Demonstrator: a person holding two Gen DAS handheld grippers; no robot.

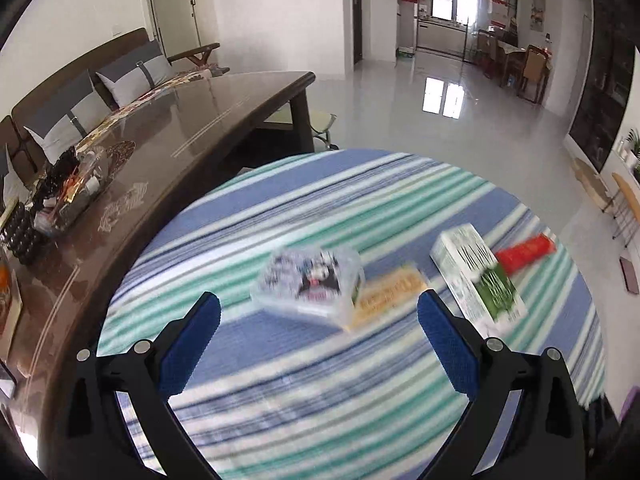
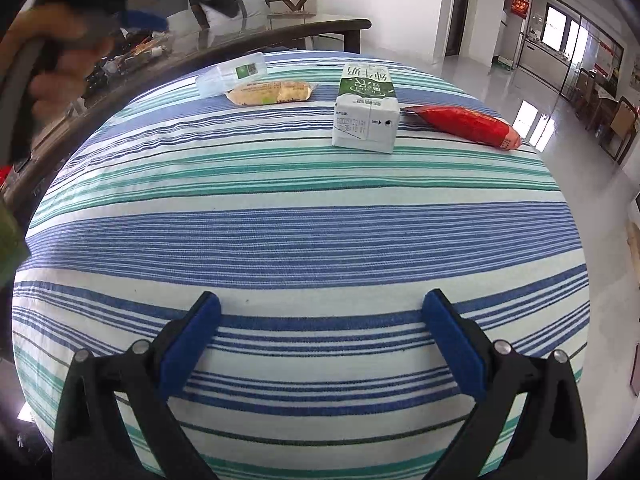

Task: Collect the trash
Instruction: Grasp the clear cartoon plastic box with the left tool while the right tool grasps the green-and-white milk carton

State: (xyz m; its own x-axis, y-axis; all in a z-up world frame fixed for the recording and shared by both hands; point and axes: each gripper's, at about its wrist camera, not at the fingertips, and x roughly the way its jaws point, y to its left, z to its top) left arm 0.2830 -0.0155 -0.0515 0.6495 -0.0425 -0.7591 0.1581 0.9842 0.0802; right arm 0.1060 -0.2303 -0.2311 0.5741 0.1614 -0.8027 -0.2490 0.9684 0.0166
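Note:
Trash lies on a striped cloth-covered table [image 2: 304, 236]. A clear plastic box [image 1: 310, 282] with a printed label lies just ahead of my open left gripper [image 1: 319, 310], partly over a yellow snack wrapper [image 1: 390, 294]. A green and white milk carton [image 1: 478, 276] and a red wrapper [image 1: 526, 252] lie to the right. In the right wrist view the plastic box [image 2: 232, 73], yellow wrapper [image 2: 270, 93], carton [image 2: 366, 106] and red wrapper [image 2: 464, 122] lie at the far side. My right gripper [image 2: 320, 312] is open and empty over the near half. The left gripper's blue finger [image 2: 144, 19] shows at top left.
A long dark wooden table [image 1: 160, 148] runs along the left, with a tray of small items [image 1: 68, 192]. A sofa with grey cushions [image 1: 100, 84] stands behind it. A glossy tiled floor [image 1: 440, 112] stretches toward a dining area at the back right.

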